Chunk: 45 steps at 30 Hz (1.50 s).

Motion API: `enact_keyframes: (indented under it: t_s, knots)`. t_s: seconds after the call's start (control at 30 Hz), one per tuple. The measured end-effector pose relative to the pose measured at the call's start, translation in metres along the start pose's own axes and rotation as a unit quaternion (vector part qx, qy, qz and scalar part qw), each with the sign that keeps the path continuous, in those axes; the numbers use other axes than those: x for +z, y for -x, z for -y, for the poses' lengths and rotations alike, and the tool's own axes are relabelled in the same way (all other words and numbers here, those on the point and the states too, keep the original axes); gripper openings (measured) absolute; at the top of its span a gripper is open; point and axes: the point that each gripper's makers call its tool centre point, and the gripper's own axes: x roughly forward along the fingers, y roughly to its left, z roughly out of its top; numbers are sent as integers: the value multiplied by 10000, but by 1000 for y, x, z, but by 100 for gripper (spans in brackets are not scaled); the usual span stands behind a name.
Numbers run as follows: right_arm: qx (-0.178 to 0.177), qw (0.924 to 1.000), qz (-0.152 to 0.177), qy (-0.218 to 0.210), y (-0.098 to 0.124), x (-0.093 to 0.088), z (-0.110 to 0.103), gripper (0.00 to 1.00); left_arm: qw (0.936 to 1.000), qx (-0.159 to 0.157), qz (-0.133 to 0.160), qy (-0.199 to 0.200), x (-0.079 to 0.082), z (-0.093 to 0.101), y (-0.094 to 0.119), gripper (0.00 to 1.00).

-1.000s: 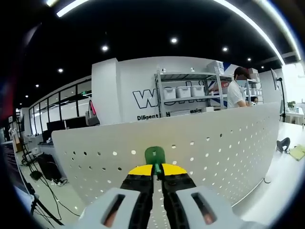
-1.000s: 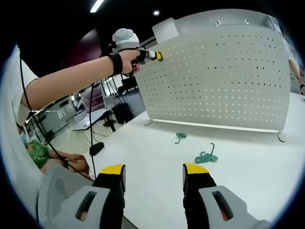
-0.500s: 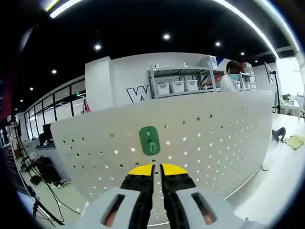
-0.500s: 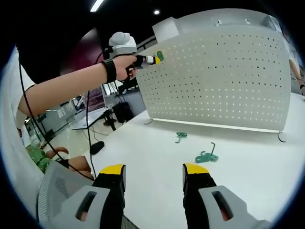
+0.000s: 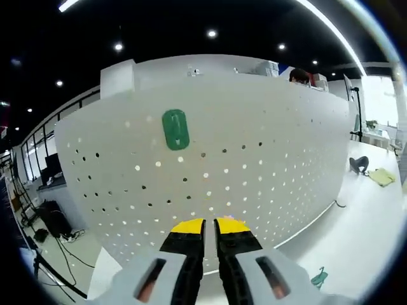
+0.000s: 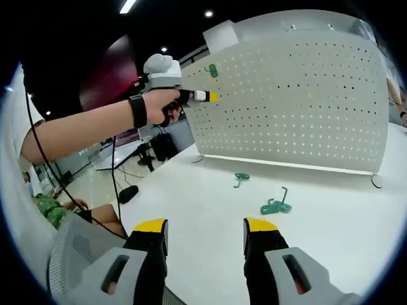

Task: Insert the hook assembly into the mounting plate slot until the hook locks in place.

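A green hook [image 5: 175, 129] hangs on the white perforated mounting plate [image 5: 267, 159] near its top left corner. In the right gripper view the same hook [image 6: 211, 70] sits high on the plate [image 6: 299, 101]. My left gripper [image 5: 209, 226] is shut with nothing in it, below the hook and a little back from the plate. It also shows in the right gripper view, left gripper [image 6: 213, 96], held by a hand. My right gripper [image 6: 206, 225] stands open and empty over the white table [image 6: 191, 203].
Two more green hooks [image 6: 241, 180] [image 6: 275, 206] lie on the table in front of the plate, one with a dark hex key beside it. One of them, a green hook [image 5: 319, 277], shows low right in the left gripper view. A person sits at lower left.
My left gripper let go of the green hook, which stays hung on the plate, and has drawn back and down from it. The right gripper has not moved.
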Motion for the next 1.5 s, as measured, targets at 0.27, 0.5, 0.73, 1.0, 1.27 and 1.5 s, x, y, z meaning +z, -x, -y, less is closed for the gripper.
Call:
enact_keyframes:
  t_s: [0.27, 0.5, 0.73, 1.0, 1.27, 1.5]
  knots:
    - [-27, 10000, 15, 48, 0, 5, 5, 47, 9989, -419, -188, 81, -32, 24, 9, 10]
    - [-62, 9999, 4, 82, -1, 7, 12, 47, 9965, -737, -363, 168, -54, 41, 20, 13]
    - [-82, 9998, -112, 150, -1, 5, 20, 46, 9927, -1140, -342, 194, -63, 60, 35, 17]
    - [-37, 9993, -281, 239, -2, 3, 28, 46, 9879, -1468, -419, 280, -76, 75, 54, 19]
    - [-32, 9987, -386, 329, -5, 6, 39, 46, 9832, -1771, -381, 243, -81, 82, 69, 22]
    - [-25, 9978, -576, 313, -12, 1, 48, 45, 9785, -1976, -384, 457, -91, 91, 81, 23]
